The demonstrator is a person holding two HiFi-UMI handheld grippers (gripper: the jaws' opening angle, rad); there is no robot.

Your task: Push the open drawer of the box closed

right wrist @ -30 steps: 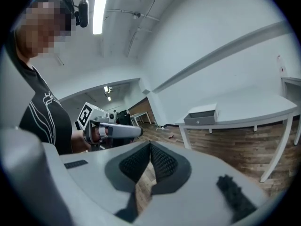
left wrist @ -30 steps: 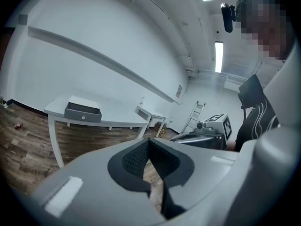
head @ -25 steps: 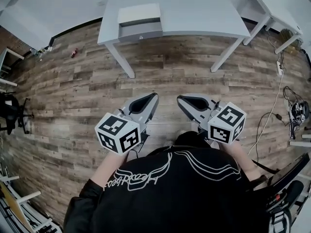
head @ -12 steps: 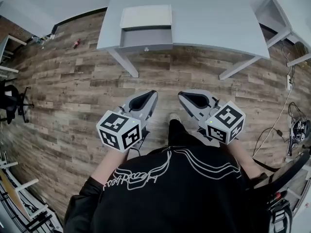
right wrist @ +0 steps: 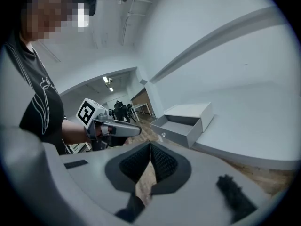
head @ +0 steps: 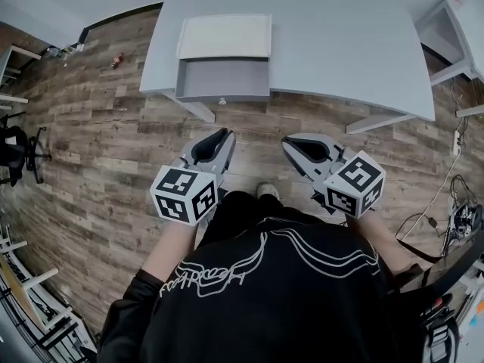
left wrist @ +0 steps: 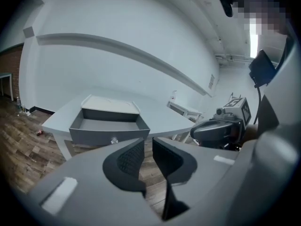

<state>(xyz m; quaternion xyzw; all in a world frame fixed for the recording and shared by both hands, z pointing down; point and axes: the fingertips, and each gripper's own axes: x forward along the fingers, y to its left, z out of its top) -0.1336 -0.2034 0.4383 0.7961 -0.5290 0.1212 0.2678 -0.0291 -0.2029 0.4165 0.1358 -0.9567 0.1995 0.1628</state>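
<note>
I've got the drawer (head: 222,80) jutting open from the box (head: 224,36) at the desk (head: 340,44) edge, knob (head: 221,100) toward me, so I aim both tongs at its front: left tongs (head: 225,134) just parting, nothing between, right tongs (head: 290,141) pressed together, empty.

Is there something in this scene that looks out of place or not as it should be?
Yes. The drawer of the white box on the table stands pulled out, empty, its front near the table's edge. A small red thing also lies on the wooden floor.
</note>
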